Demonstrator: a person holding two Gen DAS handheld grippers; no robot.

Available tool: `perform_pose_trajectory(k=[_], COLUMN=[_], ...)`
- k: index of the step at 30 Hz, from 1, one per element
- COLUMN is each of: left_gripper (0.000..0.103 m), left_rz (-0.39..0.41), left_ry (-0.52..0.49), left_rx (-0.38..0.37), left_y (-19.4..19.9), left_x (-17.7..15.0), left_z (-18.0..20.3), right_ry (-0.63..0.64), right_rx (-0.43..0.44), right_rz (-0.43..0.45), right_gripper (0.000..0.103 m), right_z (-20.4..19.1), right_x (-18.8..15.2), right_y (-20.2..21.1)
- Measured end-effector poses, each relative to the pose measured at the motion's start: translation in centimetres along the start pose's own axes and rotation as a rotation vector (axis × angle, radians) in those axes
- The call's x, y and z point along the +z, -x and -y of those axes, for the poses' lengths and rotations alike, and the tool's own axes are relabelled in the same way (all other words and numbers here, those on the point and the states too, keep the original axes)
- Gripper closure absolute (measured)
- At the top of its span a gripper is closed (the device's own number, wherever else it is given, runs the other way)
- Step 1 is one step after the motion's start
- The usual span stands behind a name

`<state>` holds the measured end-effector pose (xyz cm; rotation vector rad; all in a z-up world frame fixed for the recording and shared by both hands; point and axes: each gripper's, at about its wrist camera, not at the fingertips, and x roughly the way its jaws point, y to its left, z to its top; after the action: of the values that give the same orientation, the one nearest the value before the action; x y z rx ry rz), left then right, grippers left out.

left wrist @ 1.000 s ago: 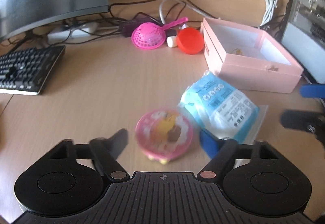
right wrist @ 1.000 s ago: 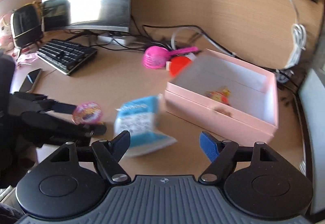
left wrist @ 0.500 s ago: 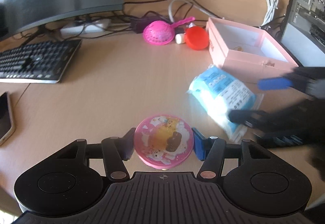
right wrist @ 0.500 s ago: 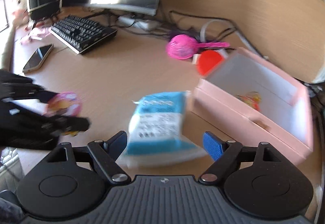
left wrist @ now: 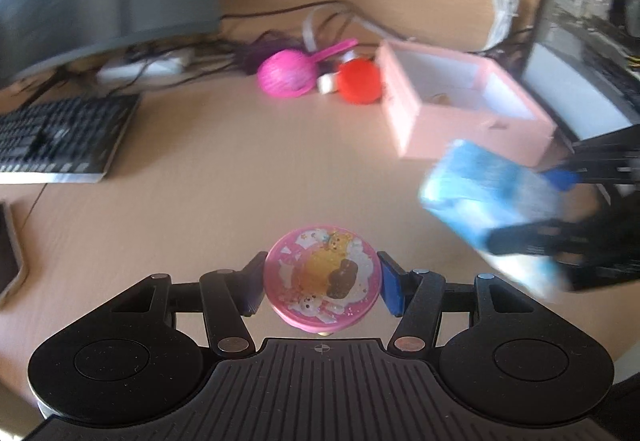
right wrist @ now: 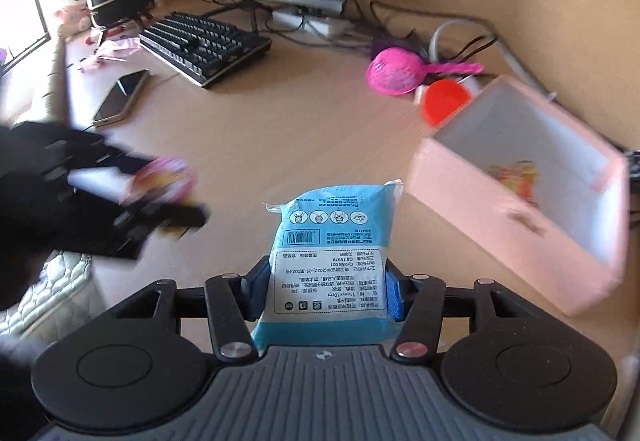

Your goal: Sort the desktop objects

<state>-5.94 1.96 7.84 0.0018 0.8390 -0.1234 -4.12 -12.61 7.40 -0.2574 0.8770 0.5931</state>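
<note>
Above the desk (left wrist: 240, 169), the left gripper (left wrist: 322, 287) clamps a rigid pink disc (left wrist: 323, 287) by its rim while the right gripper (right wrist: 326, 295) pinches a soft (likely light, slippery) blue packet (right wrist: 330, 261) at its sides.

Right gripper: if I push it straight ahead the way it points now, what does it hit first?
Likely nothing soon. The right gripper, shut on the blue packet, points across bare desk between the keyboard and the pink box. Farther along that line sit the pink strainer and cables; depth is unclear.

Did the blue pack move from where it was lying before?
Yes. The blue pack lay on the desk beside the pink box; now the right gripper holds it, lifted off the desk.
</note>
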Motion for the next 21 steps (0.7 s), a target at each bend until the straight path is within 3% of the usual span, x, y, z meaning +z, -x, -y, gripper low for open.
perform_pose_trajectory(k=[3, 8, 12, 14, 16, 21], left_gripper=[0.042, 0.042, 0.042, 0.041, 0.023, 0.007], left_rz=[0.022, 0.117, 0.184, 0.225, 0.23, 0.203], left_ry=[-0.028, -0.107, -0.157, -0.175, -0.173, -0.123], left_rx=[-0.085, -0.208, -0.301, -0.31, -0.292, -0.282], left_y=[-0.6, -2.2, -4.3, -5.7, -7.2, -7.7], left_x=[2.7, 9.1, 14.6, 16.8, 18.3, 16.8], left_z=[1.4, 4.9, 8.4, 10.4, 12.0, 11.4], right_ry=[-0.057, -0.166, -0.244, -0.271, -0.28, -0.278], right_rx=[-0.082, -0.319, -0.382, -0.398, -0.407, -0.408], right_rz=[0.047, 0.184, 0.252, 0.262, 0.254, 0.237], right_gripper=[0.049, 0.049, 0.049, 0.049, 0.049, 0.049], right_z=[2.1, 5.1, 6.4, 6.7, 6.9, 7.5], right_x=[-0.6, -1.4, -2.4, -3.0, -3.3, -4.3], right_y=[4.7, 10.8, 13.3, 13.7, 13.4, 13.5])
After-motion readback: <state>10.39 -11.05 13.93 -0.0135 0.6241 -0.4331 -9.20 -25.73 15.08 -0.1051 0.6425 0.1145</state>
